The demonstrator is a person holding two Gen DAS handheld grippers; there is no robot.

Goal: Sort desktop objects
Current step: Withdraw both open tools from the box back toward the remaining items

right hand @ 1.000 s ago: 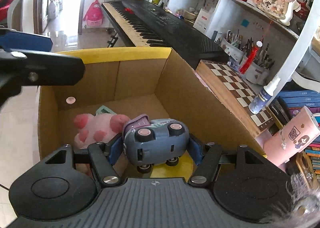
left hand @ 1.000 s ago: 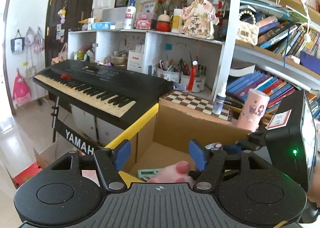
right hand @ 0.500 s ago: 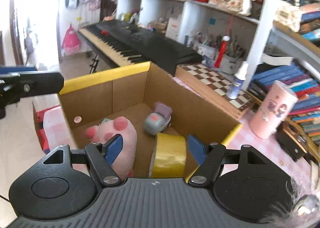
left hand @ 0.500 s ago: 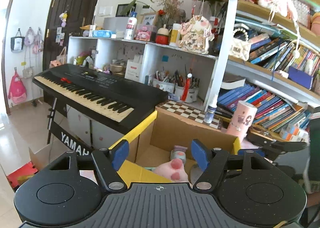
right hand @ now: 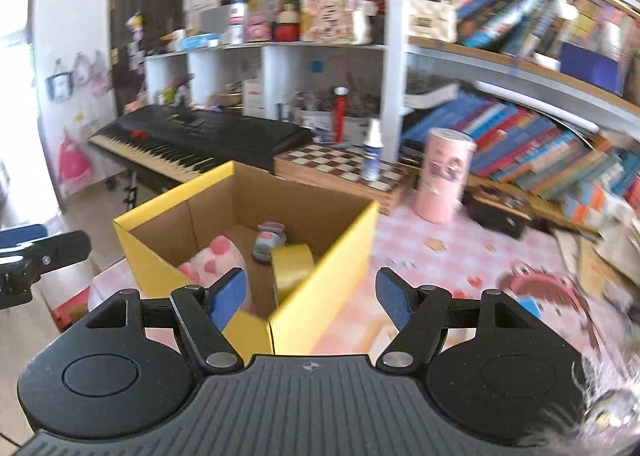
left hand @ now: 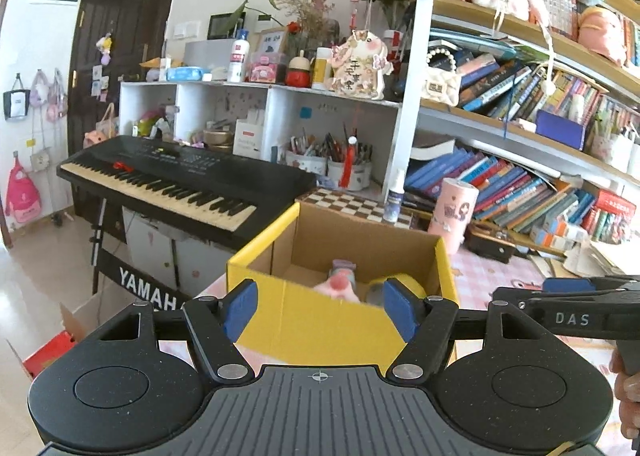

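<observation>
Claws come first: the left claw [left hand: 319, 310] stands wide and holds nothing, and the right claw [right hand: 311, 298] has just been opening further and is also empty. Both hover near the yellow cardboard box [right hand: 176, 196] on the desk [right hand: 448, 252]. Inside the box lie the pink plush toy [right hand: 218, 260], the grey toy car [right hand: 269, 241] and the yellow tape roll [right hand: 292, 266]. One risk, as a judgement: the two claws are close together, so a quick move could knock the box wall or make them collide. Readable writing: "YAMAHA" on the keyboard stand [left hand: 150, 288] and "DAS" on the right claw's body.
</observation>
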